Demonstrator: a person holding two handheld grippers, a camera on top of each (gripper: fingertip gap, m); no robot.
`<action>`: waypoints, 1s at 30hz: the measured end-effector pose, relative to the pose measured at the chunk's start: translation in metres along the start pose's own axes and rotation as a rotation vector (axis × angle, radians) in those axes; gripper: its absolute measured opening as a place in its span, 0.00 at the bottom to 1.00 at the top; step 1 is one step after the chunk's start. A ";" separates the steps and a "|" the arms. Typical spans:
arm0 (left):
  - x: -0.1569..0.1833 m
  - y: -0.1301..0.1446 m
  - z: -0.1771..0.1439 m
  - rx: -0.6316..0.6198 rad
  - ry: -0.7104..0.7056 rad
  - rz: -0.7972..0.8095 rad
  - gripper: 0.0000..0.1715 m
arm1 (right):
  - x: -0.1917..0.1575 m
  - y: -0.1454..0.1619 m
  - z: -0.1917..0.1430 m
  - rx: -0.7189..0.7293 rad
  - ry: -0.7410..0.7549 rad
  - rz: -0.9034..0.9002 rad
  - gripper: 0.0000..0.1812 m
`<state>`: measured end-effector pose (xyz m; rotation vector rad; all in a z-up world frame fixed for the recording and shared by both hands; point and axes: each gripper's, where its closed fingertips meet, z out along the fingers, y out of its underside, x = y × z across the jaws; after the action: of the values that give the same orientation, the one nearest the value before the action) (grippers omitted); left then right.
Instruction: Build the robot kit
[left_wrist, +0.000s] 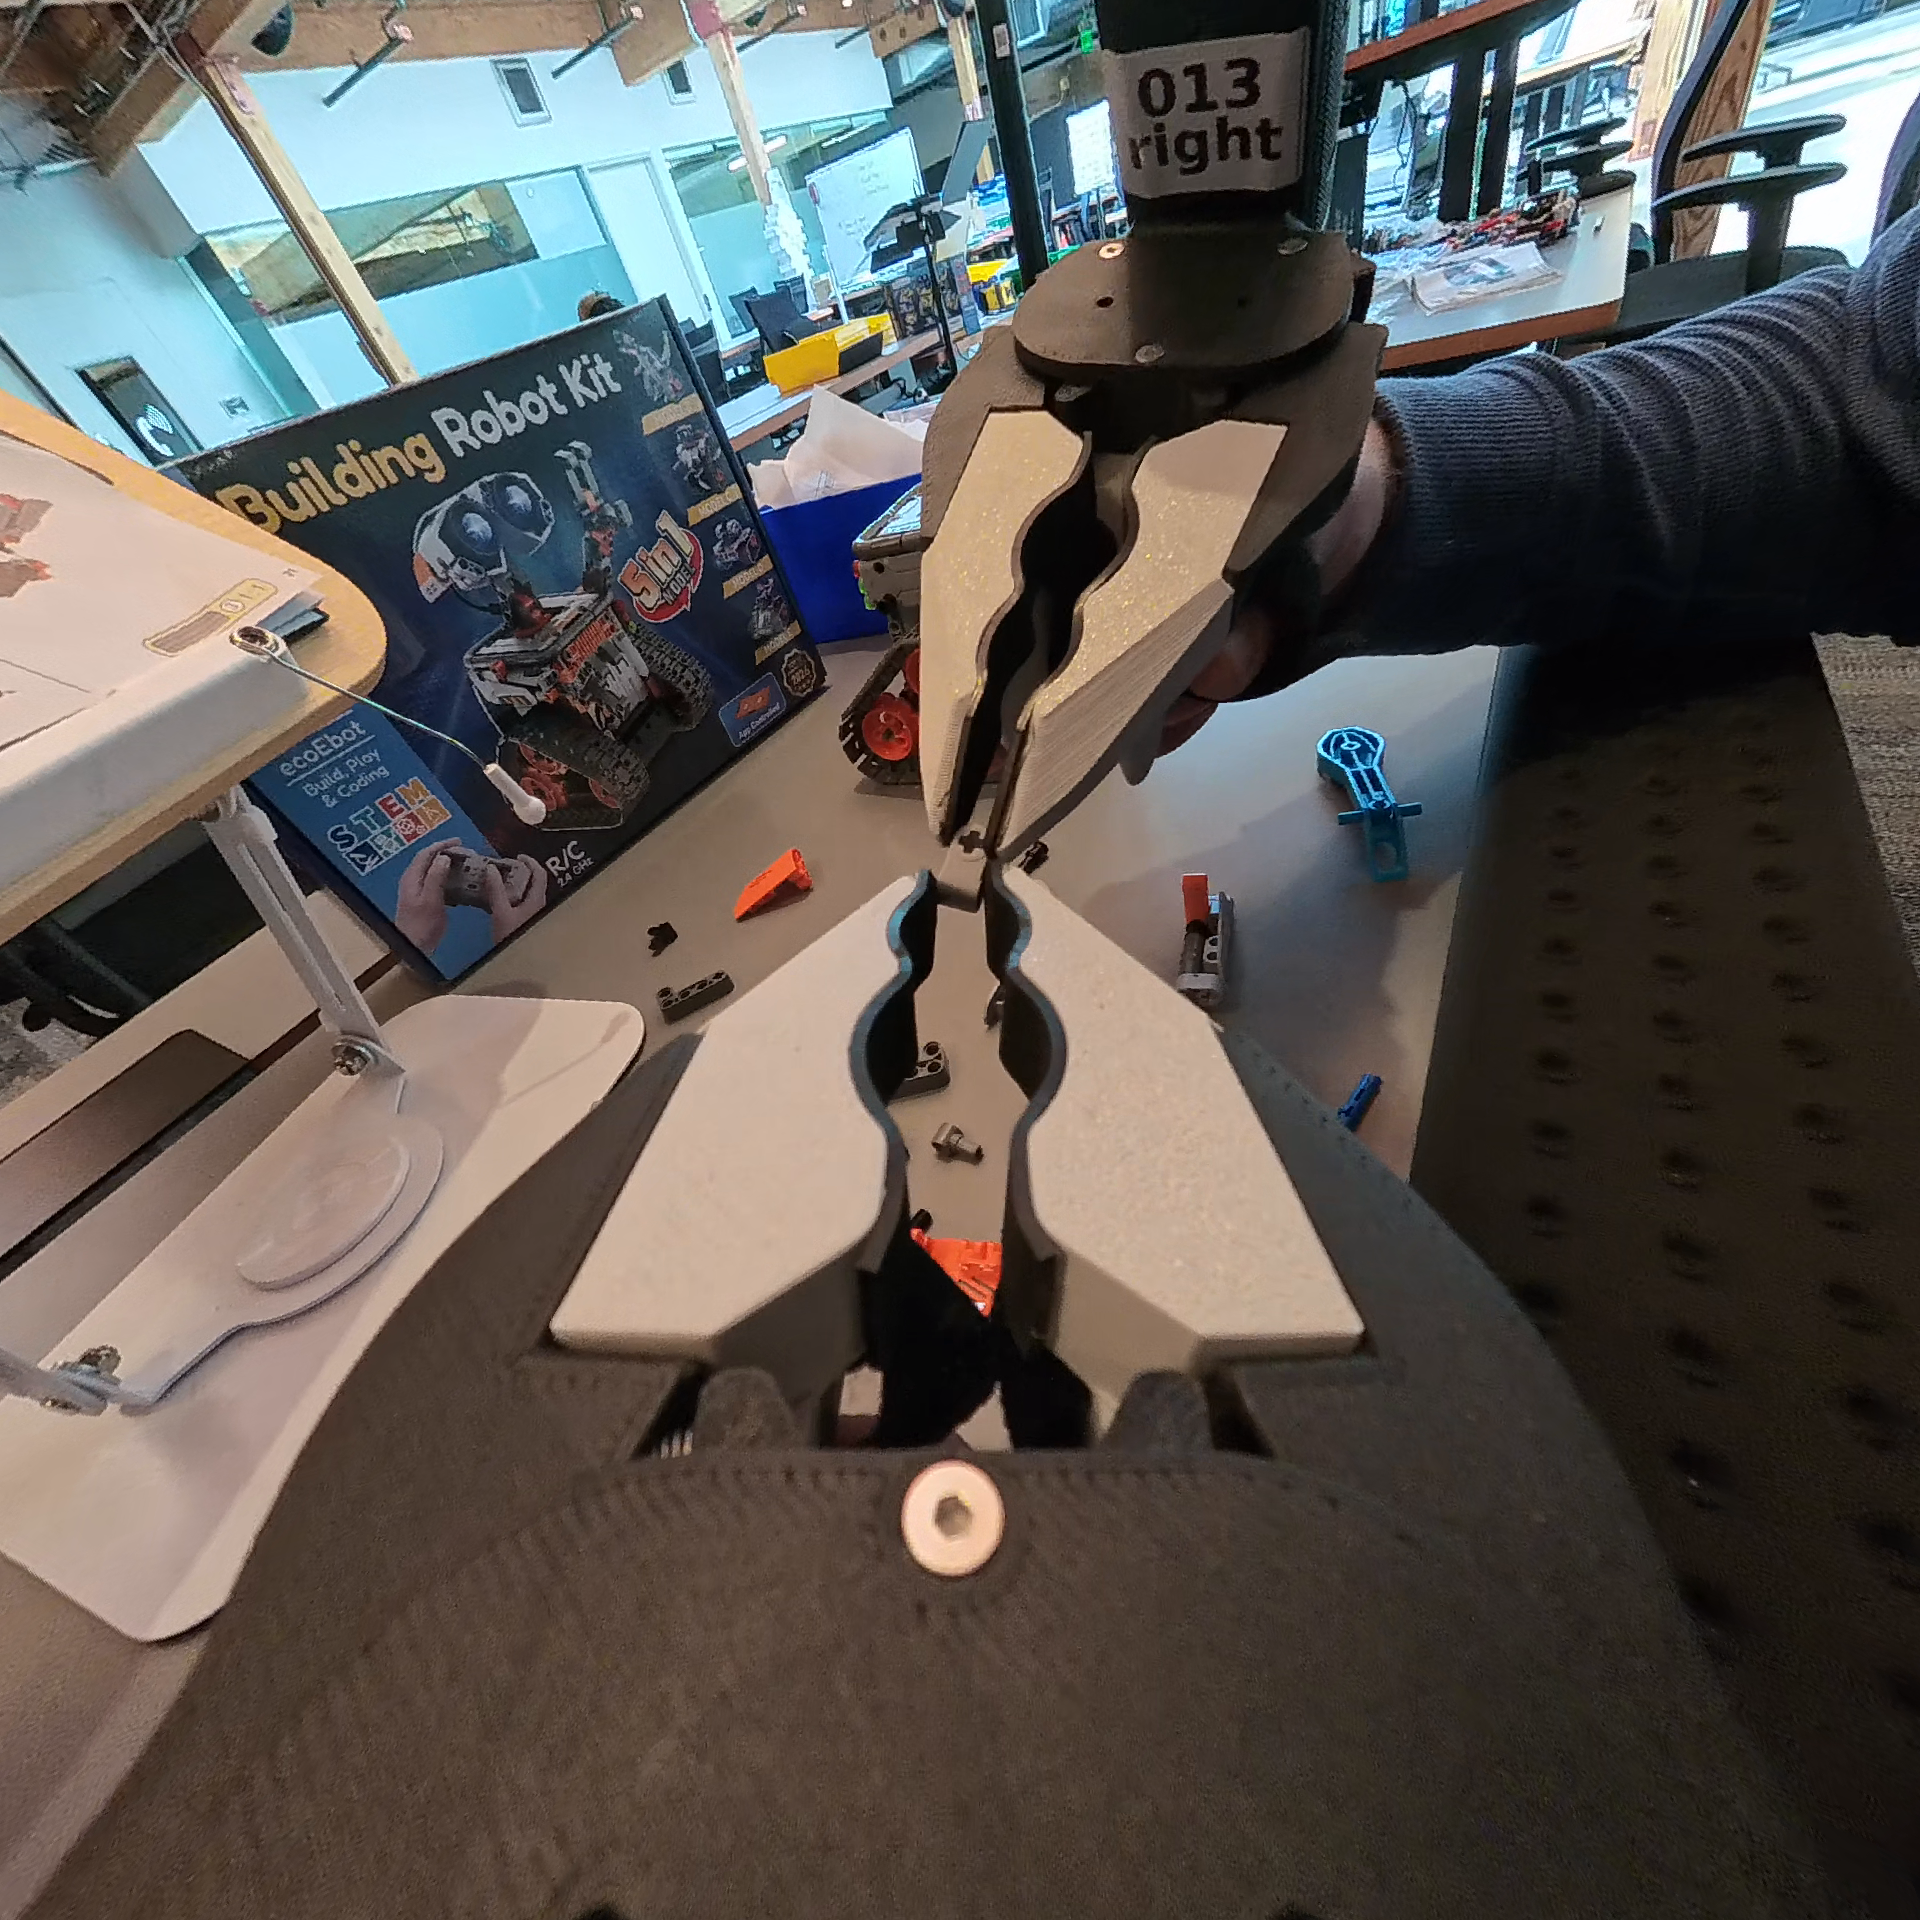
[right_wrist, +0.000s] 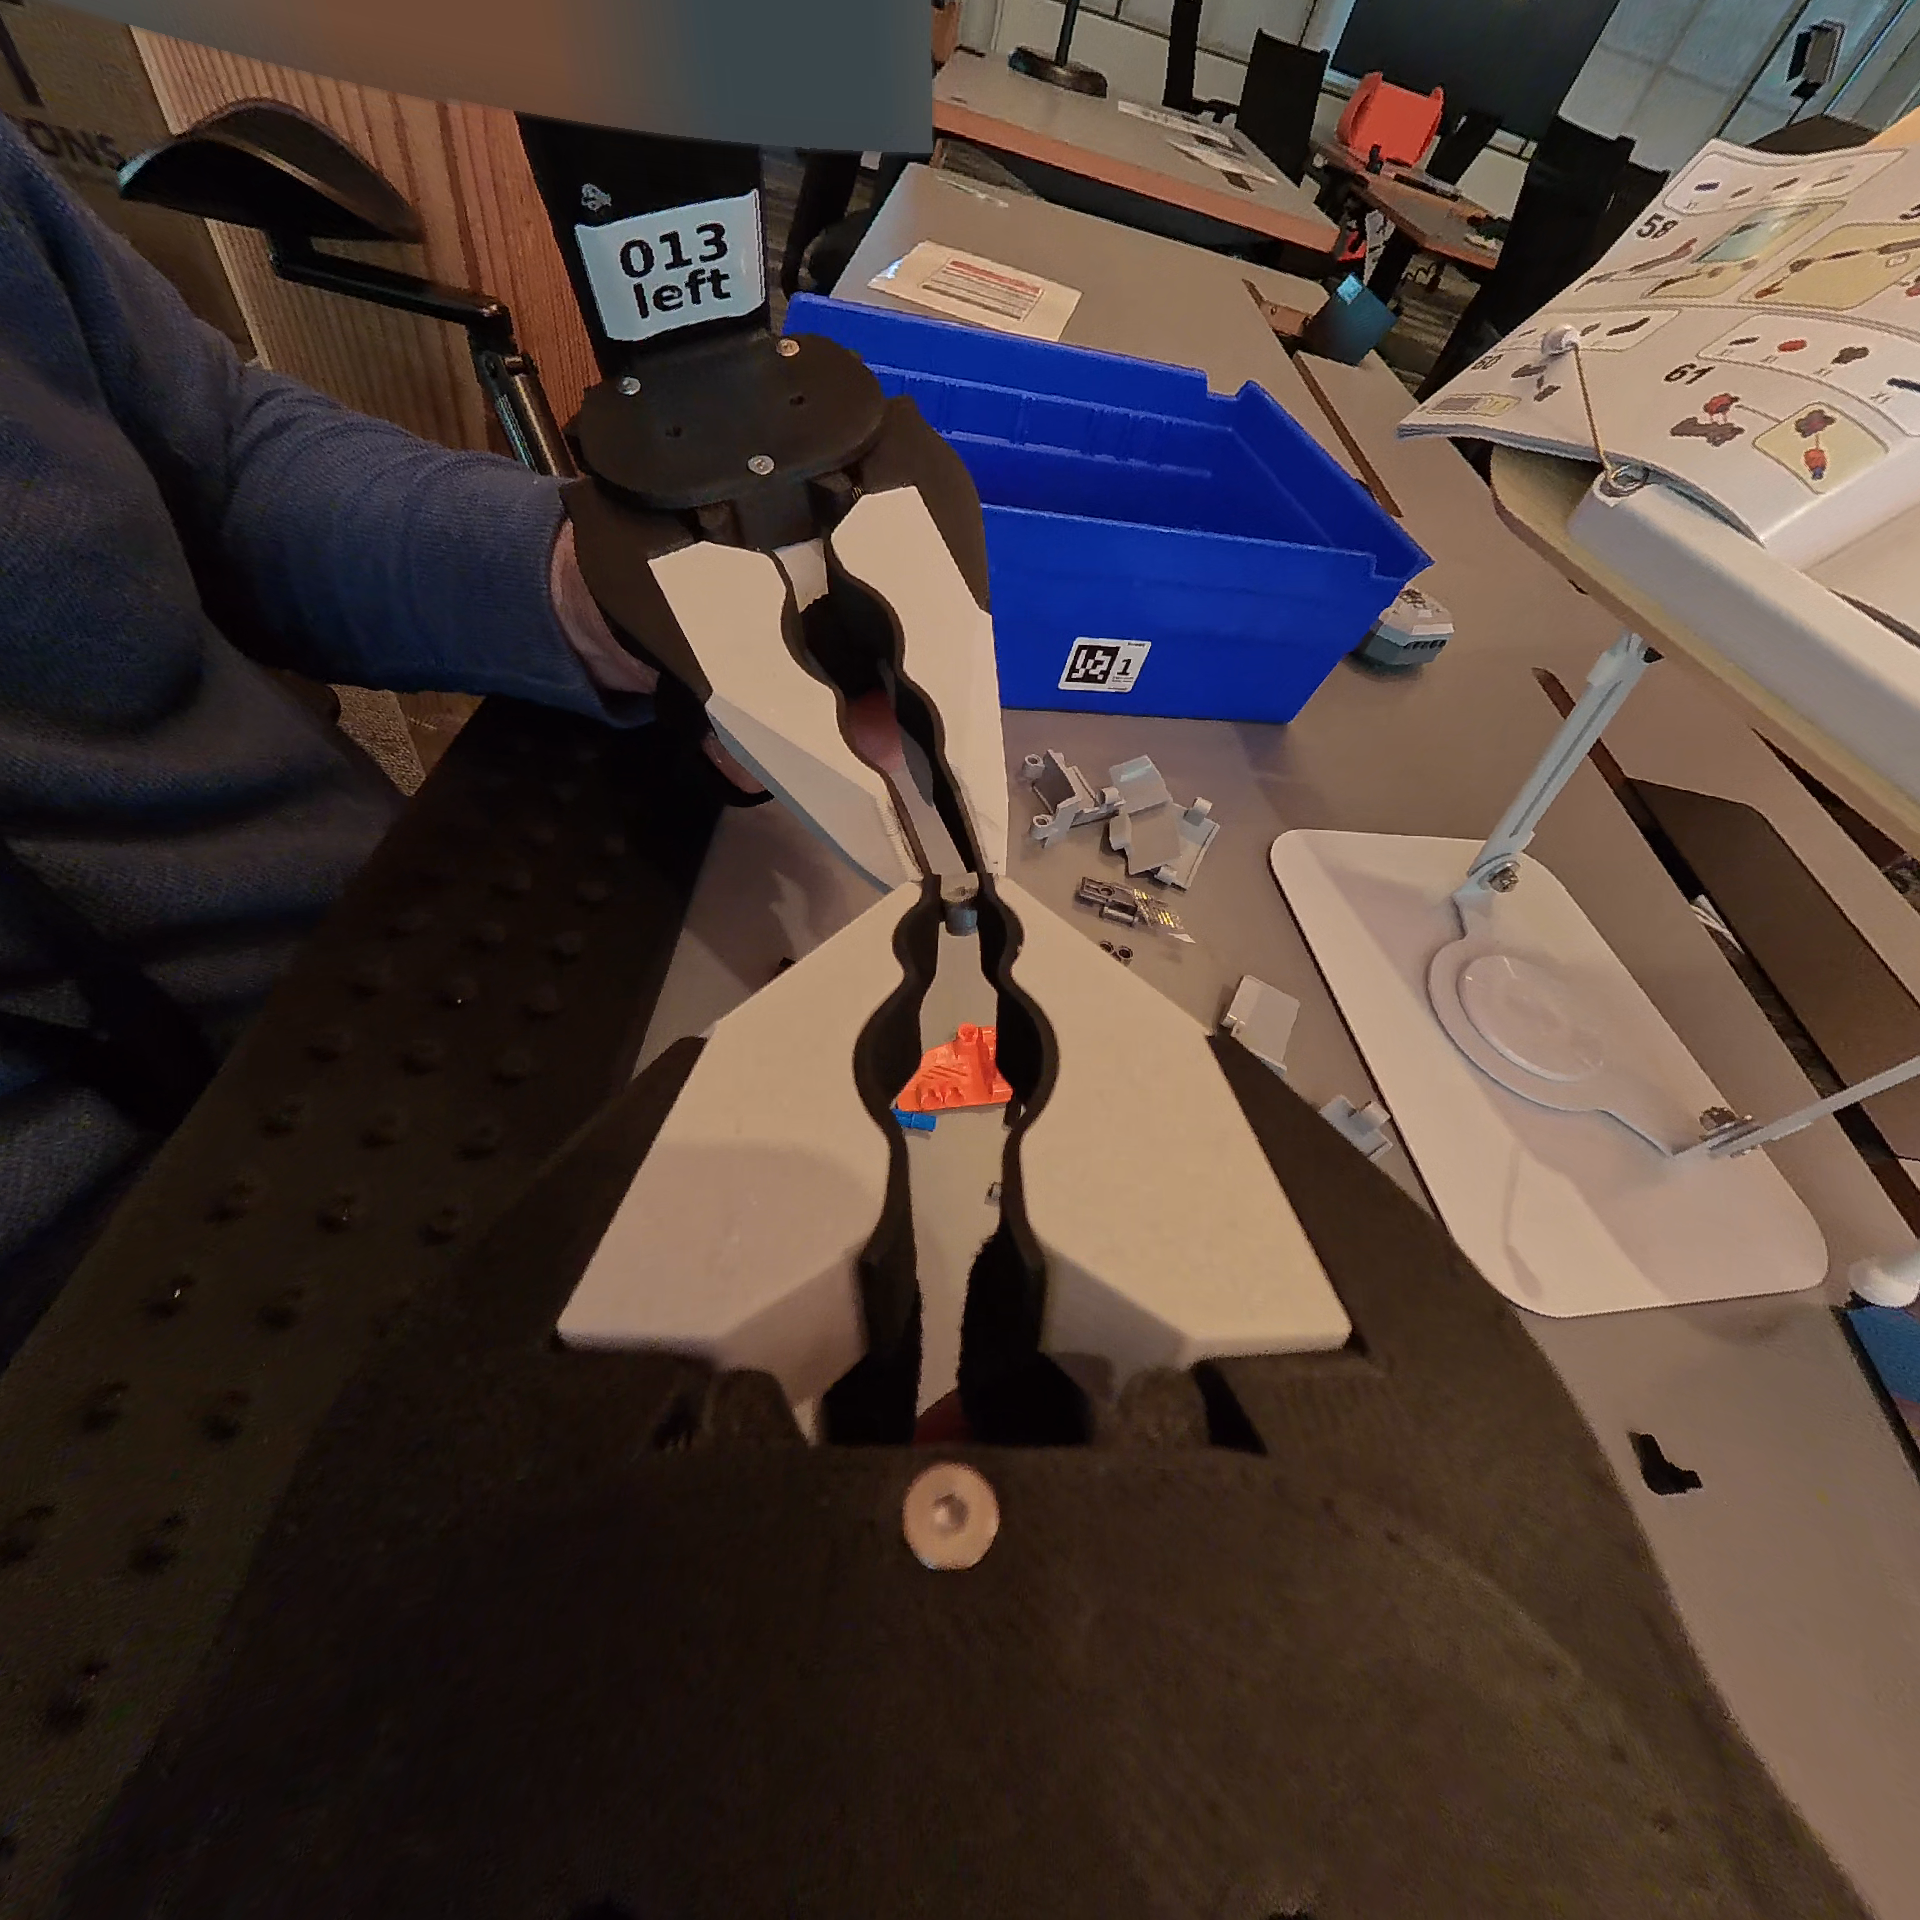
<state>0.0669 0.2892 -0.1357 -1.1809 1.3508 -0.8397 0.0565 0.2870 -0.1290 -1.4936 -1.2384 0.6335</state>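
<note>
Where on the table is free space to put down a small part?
Bare grey table lies between the right gripper and the white stand base. It is crowded near the grey parts, by the blue bin.

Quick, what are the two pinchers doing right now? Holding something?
Left gripper: shut on a flat grey beam.
Right gripper: shut on a small grey pin, tip to tip with the left one.

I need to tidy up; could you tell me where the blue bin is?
In the right wrist view, the blue bin sits on the grey table behind the loose grey pieces.
</note>
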 end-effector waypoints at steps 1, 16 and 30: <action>0.000 0.000 0.000 -0.002 0.000 0.003 0.05 | 0.000 0.000 0.000 -0.003 -0.001 -0.002 0.02; 0.004 0.005 0.003 -0.030 0.000 0.030 0.05 | -0.003 0.009 -0.001 -0.072 -0.004 -0.036 0.02; -0.006 0.007 0.003 -0.031 -0.047 -0.040 0.07 | 0.006 0.010 -0.004 -0.057 0.030 -0.009 0.02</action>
<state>0.0675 0.2972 -0.1414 -1.2478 1.3099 -0.8170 0.0652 0.2924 -0.1354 -1.5386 -1.2489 0.5719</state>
